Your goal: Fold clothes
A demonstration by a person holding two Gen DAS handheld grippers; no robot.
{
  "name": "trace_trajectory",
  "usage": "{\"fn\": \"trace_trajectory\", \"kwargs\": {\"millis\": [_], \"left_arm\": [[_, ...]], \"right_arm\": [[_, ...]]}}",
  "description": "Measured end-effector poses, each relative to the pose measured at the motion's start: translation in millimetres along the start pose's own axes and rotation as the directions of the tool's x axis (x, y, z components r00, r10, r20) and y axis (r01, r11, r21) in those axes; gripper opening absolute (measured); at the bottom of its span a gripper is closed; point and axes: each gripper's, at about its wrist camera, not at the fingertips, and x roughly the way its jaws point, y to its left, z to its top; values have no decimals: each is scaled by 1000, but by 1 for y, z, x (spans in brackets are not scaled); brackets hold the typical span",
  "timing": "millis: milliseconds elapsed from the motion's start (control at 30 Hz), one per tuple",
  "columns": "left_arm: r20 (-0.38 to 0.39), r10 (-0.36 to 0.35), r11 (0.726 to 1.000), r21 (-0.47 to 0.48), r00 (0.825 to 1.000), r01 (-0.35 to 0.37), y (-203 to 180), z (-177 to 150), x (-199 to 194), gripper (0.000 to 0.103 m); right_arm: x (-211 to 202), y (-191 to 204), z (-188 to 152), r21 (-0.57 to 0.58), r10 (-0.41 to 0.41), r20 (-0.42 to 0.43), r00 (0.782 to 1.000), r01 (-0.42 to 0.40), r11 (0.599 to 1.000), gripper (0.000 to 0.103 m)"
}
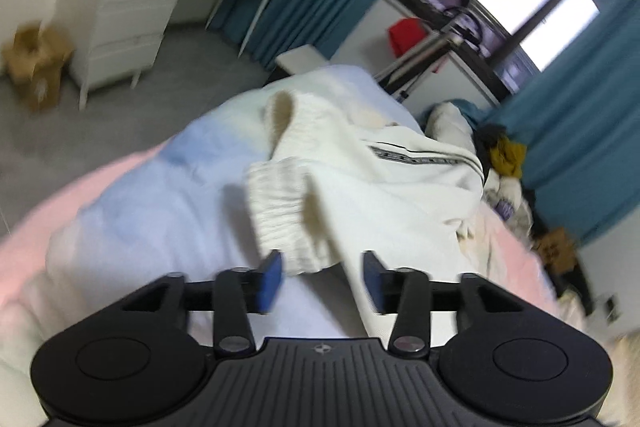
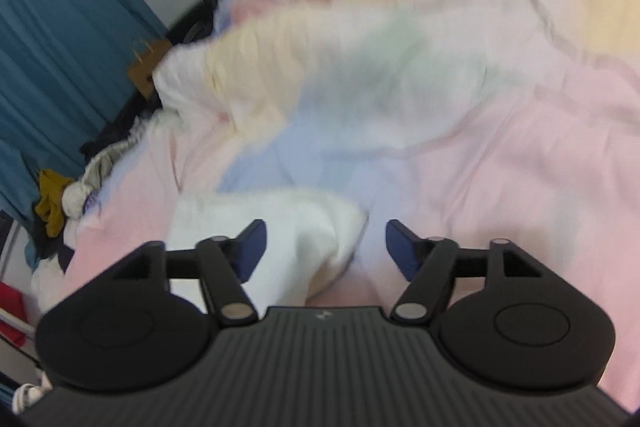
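Observation:
A white garment [image 1: 372, 187] with ribbed cuffs and a black striped band lies crumpled on the pastel bedcover [image 1: 168, 195]. My left gripper [image 1: 323, 279] hovers over its near cuff [image 1: 280, 215] with the blue pads apart; the cuff's lower end shows between them, untouched. In the right wrist view a white fold of the garment [image 2: 280, 231] lies on the bedcover [image 2: 480, 167] just ahead. My right gripper [image 2: 326, 249] is open above it, and neither pad presses on the cloth.
A pile of other clothes [image 1: 504, 155], with a mustard piece, sits at the bed's far side by the teal curtain [image 1: 580, 131]. A white desk [image 1: 132, 19] and a cardboard box [image 1: 36, 63] stand on the grey floor. A red bag [image 1: 406, 35] is near the window.

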Motion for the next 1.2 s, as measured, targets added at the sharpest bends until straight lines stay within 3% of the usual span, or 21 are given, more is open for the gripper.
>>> {"fn": "trace_trajectory", "kwargs": {"millis": [100, 167, 233, 433, 633, 867, 967, 1100, 1200], "left_arm": [[47, 71, 987, 142, 996, -77, -36, -7, -4, 81], [62, 76, 972, 220, 995, -88, -59, -14, -3, 82], [84, 76, 955, 281, 994, -97, -81, -23, -1, 82], [95, -10, 931, 363, 995, -25, -132, -46, 11, 93], [77, -64, 888, 458, 995, 21, -173, -73, 35, 100], [41, -130, 854, 513, 991, 91, -204, -91, 66, 102], [18, -157, 843, 523, 988, 124, -213, -94, 80, 102], [37, -164, 823, 557, 986, 116, -221, -99, 96, 102], [50, -169, 830, 545, 984, 115, -218, -103, 109, 102]], "right_arm": [[-23, 14, 5, -100, 57, 91, 994, -48, 994, 70], [-39, 26, 5, -175, 119, 130, 984, -96, 980, 70], [-55, 40, -1, -257, 214, 112, 970, -180, 950, 70], [-100, 71, -32, -420, 440, -11, 898, -404, 813, 70], [-141, 86, -67, -567, 569, -53, 821, -493, 660, 70], [-161, 105, -104, -673, 614, -150, 775, -535, 511, 69], [-164, 111, -114, -693, 616, -170, 769, -538, 480, 69], [-167, 116, -123, -700, 618, -185, 764, -544, 463, 69], [-168, 116, -129, -692, 623, -211, 753, -566, 449, 69]]}}
